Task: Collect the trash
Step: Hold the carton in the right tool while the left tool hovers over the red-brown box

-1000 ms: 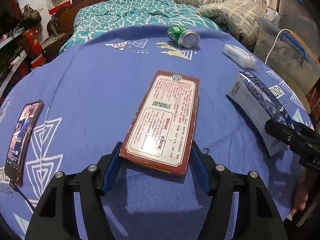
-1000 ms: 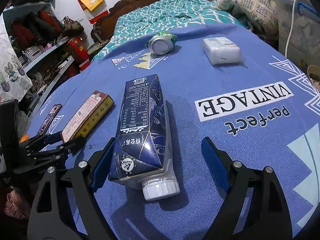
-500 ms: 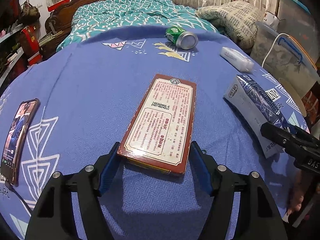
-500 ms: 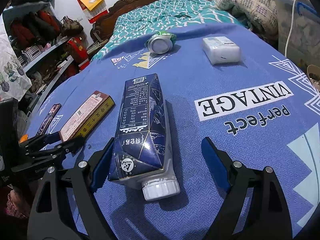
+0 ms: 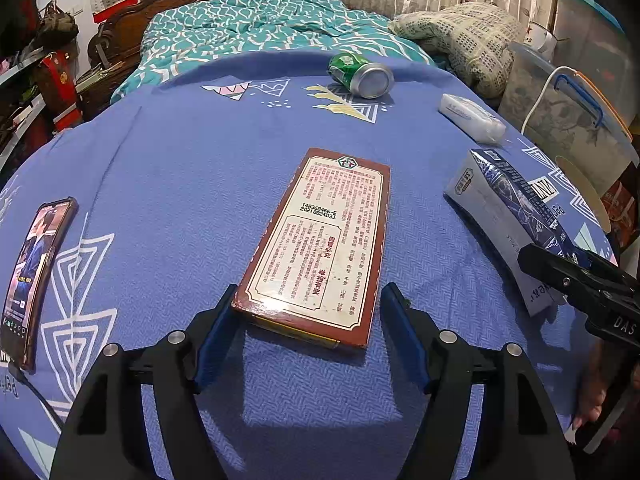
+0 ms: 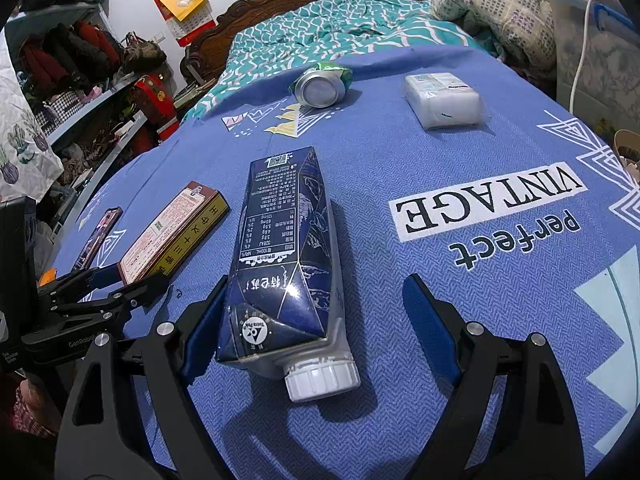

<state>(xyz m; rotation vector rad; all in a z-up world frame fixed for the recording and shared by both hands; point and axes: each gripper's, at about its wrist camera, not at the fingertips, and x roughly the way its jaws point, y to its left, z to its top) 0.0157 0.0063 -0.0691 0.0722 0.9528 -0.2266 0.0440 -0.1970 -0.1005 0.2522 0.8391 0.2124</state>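
Left wrist: left gripper [image 5: 310, 330] wide astride the red box [image 5: 320, 240]; right gripper [image 6: 316, 334] wide astride the carton [image 6: 286, 264].

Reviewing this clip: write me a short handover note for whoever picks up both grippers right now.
Left gripper: open, straddling the near end of the flat red box, not clamped.
Right gripper: open around the cap end of the dark blue carton; its left pad is at the carton's side, the right pad clear.
Also lying on the blue cloth: crushed green can, tissue pack, phone.
Done: nothing lifted; no bin in view.
Left: grip box and carton, then the can.
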